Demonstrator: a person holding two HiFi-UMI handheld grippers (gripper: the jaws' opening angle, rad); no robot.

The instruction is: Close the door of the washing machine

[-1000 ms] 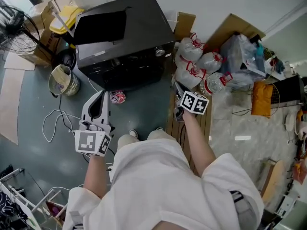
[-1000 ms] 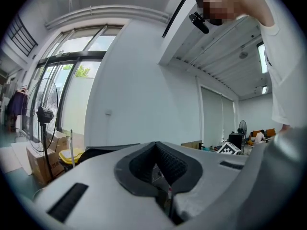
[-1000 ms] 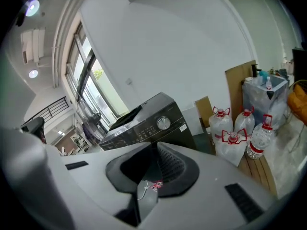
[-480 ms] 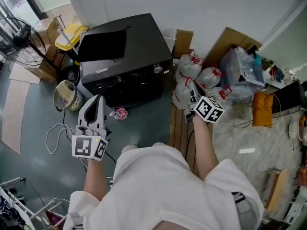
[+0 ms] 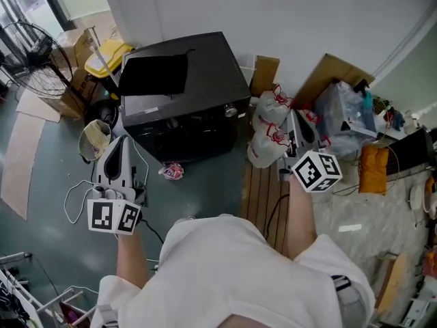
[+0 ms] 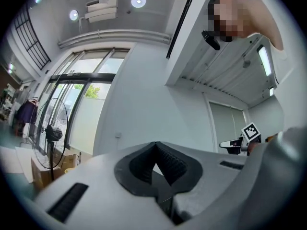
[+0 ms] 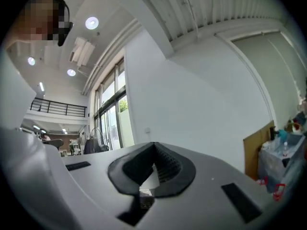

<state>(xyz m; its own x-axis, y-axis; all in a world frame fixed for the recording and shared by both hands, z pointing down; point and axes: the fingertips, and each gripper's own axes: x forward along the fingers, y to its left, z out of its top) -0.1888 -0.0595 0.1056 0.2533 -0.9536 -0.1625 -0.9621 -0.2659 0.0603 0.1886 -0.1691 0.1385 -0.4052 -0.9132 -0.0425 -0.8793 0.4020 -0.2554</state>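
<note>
The big black boxy washing machine [image 5: 198,111] looks shut, so the job seems done. The left tongs [image 5: 120,145] and right tongs [image 5: 295,119] are squeezed together, holding nothing. Next, they probably just rest.

A white wall [image 5: 287,12] is rising over a grey-green floor [image 5: 205,176]. Left of that wall, tall windows [image 6: 72,95] are letting in daylight; above it, round ceiling lamps [image 6: 138,1] are glowing.

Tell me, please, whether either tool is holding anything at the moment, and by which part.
Nothing is held. The left tool and the right tool each have their jaws together, with nothing between them.
</note>
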